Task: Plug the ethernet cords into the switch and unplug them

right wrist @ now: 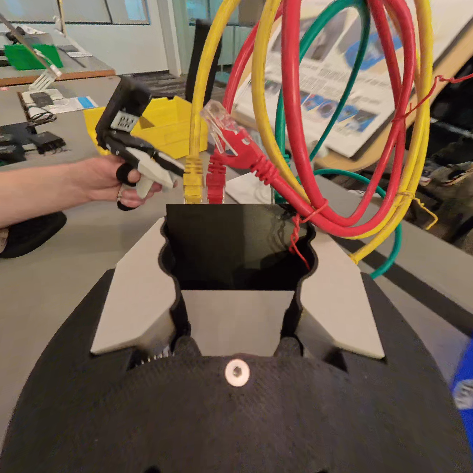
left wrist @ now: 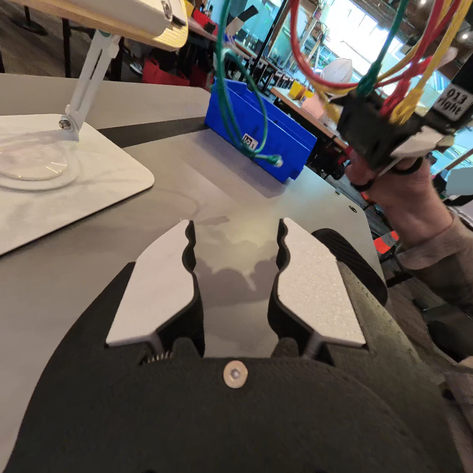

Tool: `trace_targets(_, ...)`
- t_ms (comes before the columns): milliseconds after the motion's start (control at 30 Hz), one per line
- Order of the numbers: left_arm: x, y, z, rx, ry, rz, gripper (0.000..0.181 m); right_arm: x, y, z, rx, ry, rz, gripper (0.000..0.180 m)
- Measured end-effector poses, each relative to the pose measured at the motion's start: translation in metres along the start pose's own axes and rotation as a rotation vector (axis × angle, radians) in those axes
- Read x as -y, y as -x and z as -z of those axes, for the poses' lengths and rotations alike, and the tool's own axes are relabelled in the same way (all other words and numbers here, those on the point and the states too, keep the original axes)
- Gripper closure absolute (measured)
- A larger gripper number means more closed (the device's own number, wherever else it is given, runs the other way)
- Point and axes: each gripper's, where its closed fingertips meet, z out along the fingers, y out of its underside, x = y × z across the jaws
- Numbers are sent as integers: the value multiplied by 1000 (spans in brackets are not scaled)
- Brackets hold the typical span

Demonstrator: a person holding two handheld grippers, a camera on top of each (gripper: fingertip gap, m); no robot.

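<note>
A grey table (left wrist: 179, 179) is filling the frame; the left gripper (left wrist: 235, 225), fingers apart, is gripping nothing. At centre, the right gripper (right wrist: 238, 230) is clamping the black switch (right wrist: 230, 243), yellow cord (right wrist: 193, 179) and red cord (right wrist: 216, 179) plugged in.

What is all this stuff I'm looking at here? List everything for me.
Black box-shaped switch: one, clamped between the right gripper's fingers, lifted off the table.
Yellow ethernet cords: one plug seated in the switch, loops above.
Red ethernet cords: one plug seated; a second red plug loose, clear tip free.
Green ethernet cord: one loose plug dangling before the bin.
Blue plastic bin: one, far table edge.
Yellow plastic bin: one, behind the switch.
White stand base: one, left on the grey table.
Left gripper: open, empty, over the table.
Right gripper: shut on the switch.
Hands: two, each holding a gripper.
</note>
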Motion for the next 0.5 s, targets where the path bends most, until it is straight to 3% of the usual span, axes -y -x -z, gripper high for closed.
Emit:
trace_targets(300, -16, 21, -4, 66, 9, -45, 127, 78, -113, 85, -271, -42, 66, 79)
trace_targets(500, -19, 25, -6, 63, 2, -21, 127, 75, -206, 117, -478, 15, 62, 79)
